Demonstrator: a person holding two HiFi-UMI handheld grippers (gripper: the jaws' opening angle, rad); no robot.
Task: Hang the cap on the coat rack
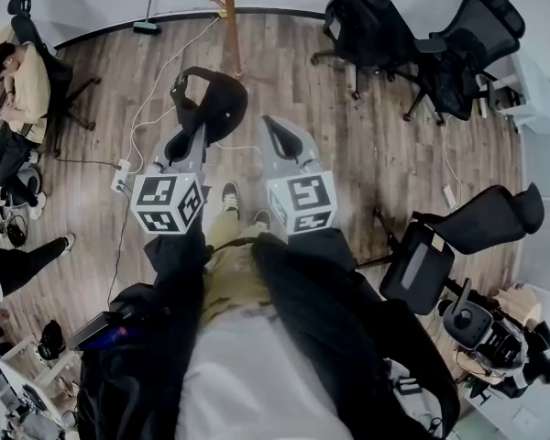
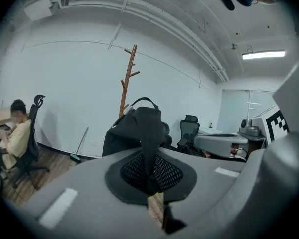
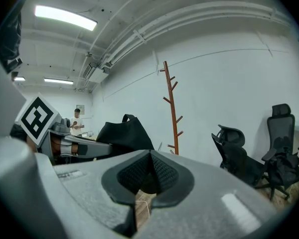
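Note:
The black cap [image 1: 218,104] hangs from my left gripper [image 1: 192,126], which is shut on a fold of its fabric. In the left gripper view the cap [image 2: 142,128] rises out of the closed pads [image 2: 162,172] and covers the foot of the wooden coat rack [image 2: 128,78], which stands some way ahead by the white wall. From the head view, the rack's pole [image 1: 230,16] is beyond the cap. My right gripper [image 1: 269,125] is beside the left one, shut and empty. The right gripper view shows the cap [image 3: 123,133] at left and the rack [image 3: 172,108] ahead.
Black office chairs [image 1: 412,44] stand at the right, and another chair [image 1: 467,232] is close by my right side. A person [image 1: 18,90] sits at the far left. White cables and a power strip [image 1: 121,177] lie on the wood floor. A broom [image 1: 148,21] leans by the wall.

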